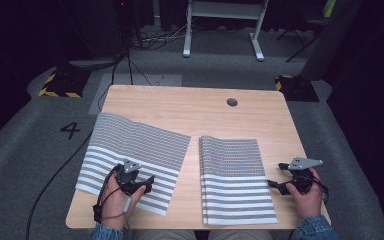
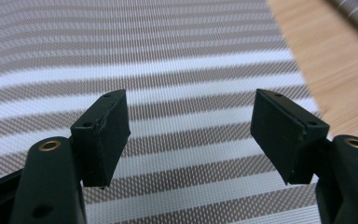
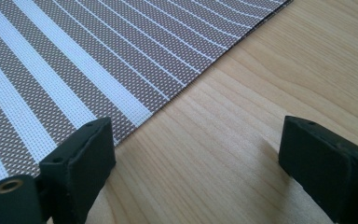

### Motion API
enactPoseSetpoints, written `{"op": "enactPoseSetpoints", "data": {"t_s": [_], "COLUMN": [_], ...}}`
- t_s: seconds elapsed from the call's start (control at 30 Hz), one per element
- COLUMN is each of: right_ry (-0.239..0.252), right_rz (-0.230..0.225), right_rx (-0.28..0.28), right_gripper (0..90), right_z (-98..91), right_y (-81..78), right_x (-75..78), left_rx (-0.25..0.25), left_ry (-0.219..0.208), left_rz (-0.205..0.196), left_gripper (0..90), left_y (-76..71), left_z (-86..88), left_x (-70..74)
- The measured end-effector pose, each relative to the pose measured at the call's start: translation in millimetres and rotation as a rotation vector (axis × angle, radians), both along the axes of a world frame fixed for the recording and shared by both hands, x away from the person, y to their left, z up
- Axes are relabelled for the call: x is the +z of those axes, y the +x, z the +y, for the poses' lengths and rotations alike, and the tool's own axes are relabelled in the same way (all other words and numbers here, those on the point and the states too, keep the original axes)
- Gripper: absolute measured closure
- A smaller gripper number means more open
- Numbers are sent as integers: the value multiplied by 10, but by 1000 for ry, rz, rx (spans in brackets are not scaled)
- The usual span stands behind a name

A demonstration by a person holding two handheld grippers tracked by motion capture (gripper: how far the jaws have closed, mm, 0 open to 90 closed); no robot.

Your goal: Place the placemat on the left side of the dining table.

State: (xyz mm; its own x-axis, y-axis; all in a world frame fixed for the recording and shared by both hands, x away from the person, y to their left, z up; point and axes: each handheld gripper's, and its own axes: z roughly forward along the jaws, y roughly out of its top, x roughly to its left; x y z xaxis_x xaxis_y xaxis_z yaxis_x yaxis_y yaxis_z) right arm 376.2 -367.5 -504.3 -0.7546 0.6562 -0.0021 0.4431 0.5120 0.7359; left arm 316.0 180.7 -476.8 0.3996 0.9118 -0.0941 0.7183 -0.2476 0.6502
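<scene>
High view: left gripper (image 1: 147, 183), jaws apart, hovers over the left mat (image 1: 135, 150); right gripper (image 1: 276, 179), also spread and empty, sits just right of the right mat's (image 1: 235, 180) near edge.

On the light wooden table (image 1: 195, 102), a single striped woven placemat (image 1: 135, 145) lies at my left and a stack of striped woven placemats (image 1: 232, 175) at my right, apart.

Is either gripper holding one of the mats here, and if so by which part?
Nothing is held. The left gripper is open above the left mat; the right gripper is open beside the right mat's edge.
</scene>
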Motion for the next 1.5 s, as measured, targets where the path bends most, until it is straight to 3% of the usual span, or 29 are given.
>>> {"op": "enactPoseSetpoints", "data": {"t_s": [0.1,0.2,0.23,0.37,0.6,0.7,0.8,0.87,1.03,1.17,1.27,1.37,1.5], "right_ry": [0,0,-1,0,-1,0,-1,-1,-1,0,0,-1,-2], "right_rz": [0,-1,-1,-1,-1,-1,-1,-1,-1,-1,-1,-1,-2], "right_rx": [1,3,3,3,3,3,3,3,3,3,3,2,2], "right_gripper": [109,109,109,109,109,109,109,109,109,109,109,109,111], "right_z": [0,1,0,0,1,1,0,0,1,1,1,1,1], "right_y": [0,0,0,0,0,-1,0,0,0,0,-1,-2,-4], "right_x": [0,-1,0,-1,-1,-1,-1,-1,-1,-1,-1,0,1], "left_rx": [-43,-50,-59,-48,-60,-82,-74,-69,-59,-57,-33,-31,-37], "left_ry": [21,49,79,74,72,63,59,65,43,-3,-38,-81,-72], "left_rz": [45,32,24,0,8,-5,-13,-25,-46,-68,-76,-84,-156], "left_gripper": [271,242,242,243,244,257,287,323,515,633,784,831,849], "left_y": [31,29,20,3,17,42,65,87,153,214,245,268,230], "left_z": [-43,-82,-104,-112,-109,-101,-113,-108,-52,51,129,179,180], "left_x": [-131,-145,-148,-169,-164,-172,-177,-173,-178,-202,-216,-190,-53]}}
